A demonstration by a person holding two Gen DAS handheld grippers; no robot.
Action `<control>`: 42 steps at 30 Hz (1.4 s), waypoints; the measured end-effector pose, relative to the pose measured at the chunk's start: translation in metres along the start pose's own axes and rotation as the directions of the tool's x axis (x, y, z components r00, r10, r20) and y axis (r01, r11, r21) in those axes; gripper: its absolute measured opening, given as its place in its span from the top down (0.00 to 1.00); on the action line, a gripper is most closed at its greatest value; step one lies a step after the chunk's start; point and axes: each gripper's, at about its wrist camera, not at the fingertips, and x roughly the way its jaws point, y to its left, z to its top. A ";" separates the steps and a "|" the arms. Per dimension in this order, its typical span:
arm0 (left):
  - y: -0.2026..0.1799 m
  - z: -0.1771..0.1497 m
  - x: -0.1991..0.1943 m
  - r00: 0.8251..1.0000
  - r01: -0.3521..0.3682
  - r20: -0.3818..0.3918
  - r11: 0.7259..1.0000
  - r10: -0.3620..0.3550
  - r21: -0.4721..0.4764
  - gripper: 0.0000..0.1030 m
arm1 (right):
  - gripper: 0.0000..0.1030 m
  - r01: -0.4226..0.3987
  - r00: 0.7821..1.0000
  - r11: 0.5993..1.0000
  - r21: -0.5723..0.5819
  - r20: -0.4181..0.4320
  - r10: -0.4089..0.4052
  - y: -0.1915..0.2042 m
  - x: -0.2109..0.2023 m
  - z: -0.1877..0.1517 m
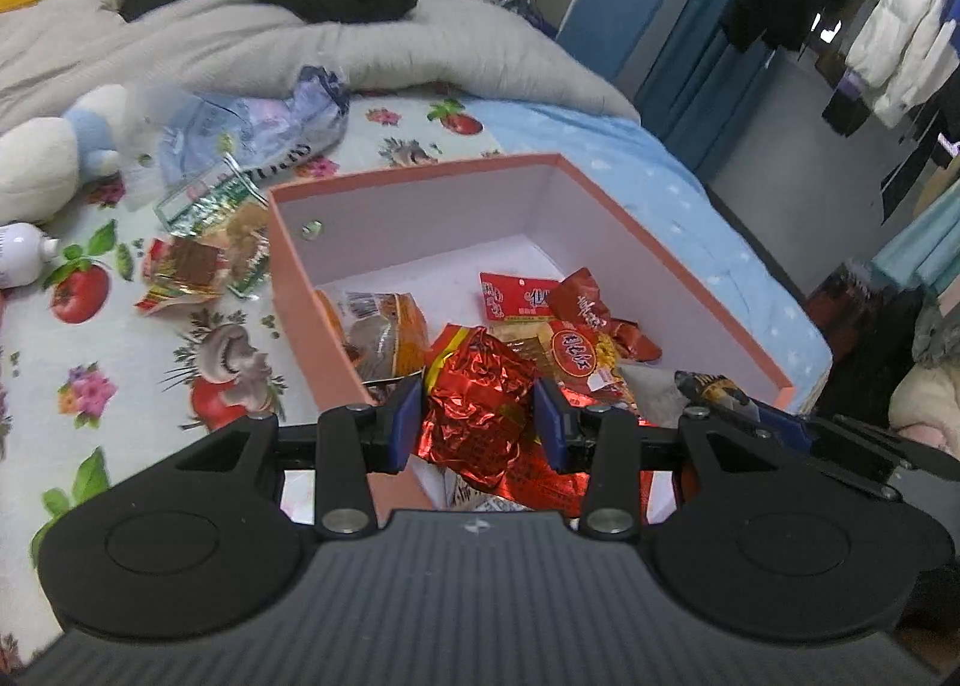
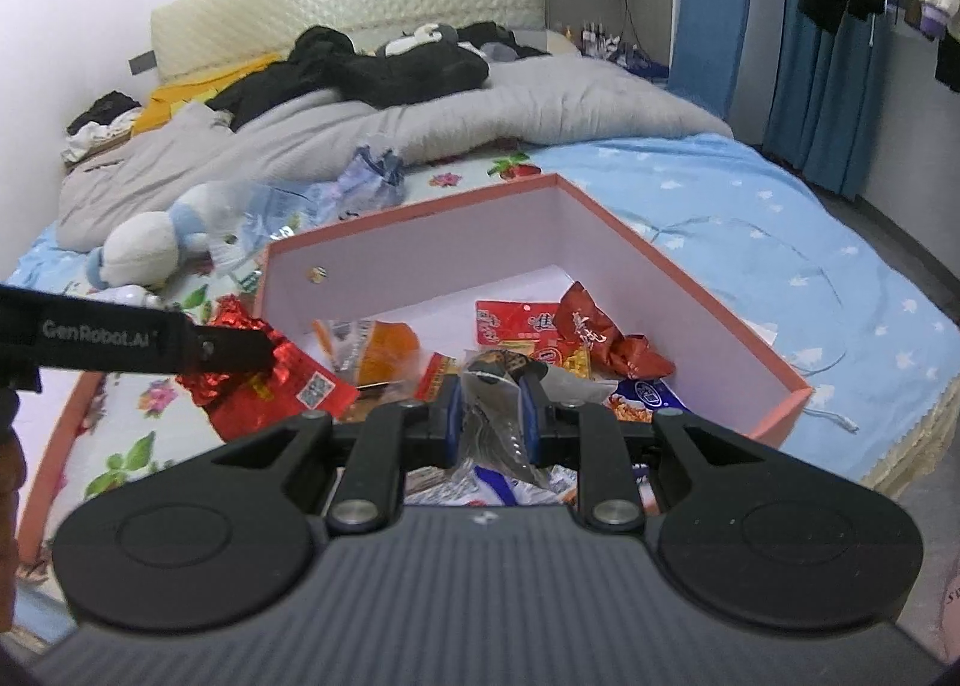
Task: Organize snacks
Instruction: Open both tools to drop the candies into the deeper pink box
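**Both grippers carry snacks over the pink box**

Closest to the left camera is the left gripper point(image 1: 474, 425). Its two blue pads are about half way apart and they pinch a shiny red snack bag point(image 1: 480, 416) between them. The bag is crinkly and fat, so the pads cannot go closer. It hangs just over the near edge of the pink box point(image 1: 678, 266), above the pile inside.

Next to it, the right gripper point(image 2: 491, 422) is almost pressed together. It pinches a thin grey and clear snack packet point(image 2: 495, 416) that stands up between the pads. This packet is also over the near part of the box, right above the other snacks.

The box sits on the bed point(image 2: 750, 218) and is open on top. It stretches away from both grippers, with a corner pointing far off. Inside lie an orange packet point(image 1: 384, 326) on the left and some red packets point(image 1: 576, 320) on the right. The far part of the box floor is bare.

I think both snacks are ready to be dropped. Letting go should be enough, as the box is straight below.

More snacks point(image 1: 198, 260) wait on the bed, just left of the box. The left gripper is nearer to them.
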 end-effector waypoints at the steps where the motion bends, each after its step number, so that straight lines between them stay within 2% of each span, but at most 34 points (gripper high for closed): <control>1: 0.000 0.002 0.009 1.000 -0.001 -0.010 1.000 0.001 -0.003 0.55 | 0.77 0.000 1.000 1.000 0.002 -0.009 0.000 -0.002 0.007 0.001; 7: 0.004 0.006 0.041 0.997 0.045 -0.063 0.999 -0.044 0.014 0.55 | 0.76 -0.025 0.998 0.999 0.027 -0.065 0.027 -0.011 0.039 -0.001; 11: 0.008 0.008 0.051 0.997 0.035 -0.066 0.999 -0.034 0.013 0.54 | 0.73 -0.009 0.995 0.998 0.064 -0.097 0.016 -0.015 0.052 -0.001; 14: 0.009 0.011 0.051 0.998 0.022 -0.066 1.000 -0.020 0.022 0.47 | 0.63 0.020 0.995 0.997 0.072 -0.100 -0.012 -0.018 0.055 0.002; 15: 0.009 0.011 0.048 0.998 0.023 -0.065 0.999 -0.021 0.026 0.46 | 0.54 0.024 0.995 0.997 0.072 -0.098 -0.017 -0.018 0.052 0.003; 16: 0.009 0.011 0.045 0.998 0.023 -0.059 0.999 -0.022 0.028 0.44 | 0.49 0.022 0.996 0.997 0.073 -0.092 -0.015 -0.019 0.050 0.004; 21: 0.007 0.006 0.014 1.000 0.024 -0.020 0.999 -0.024 0.028 0.44 | 0.50 -0.026 0.999 0.996 0.087 -0.038 0.029 -0.018 0.021 0.006; 29: 0.006 -0.018 -0.059 0.998 0.018 0.059 1.000 -0.018 0.005 0.44 | 0.50 -0.079 0.997 0.995 0.054 0.027 0.077 -0.002 -0.033 0.006; 34: 0.017 -0.043 -0.098 0.994 0.007 0.105 0.998 -0.001 -0.055 0.44 | 0.50 -0.142 0.988 0.989 0.041 0.059 0.140 0.010 -0.069 -0.001; 42: 0.021 -0.079 -0.153 0.986 -0.050 0.156 0.996 0.060 -0.071 0.44 | 0.50 -0.221 0.972 0.975 -0.018 0.075 0.222 0.032 -0.105 -0.020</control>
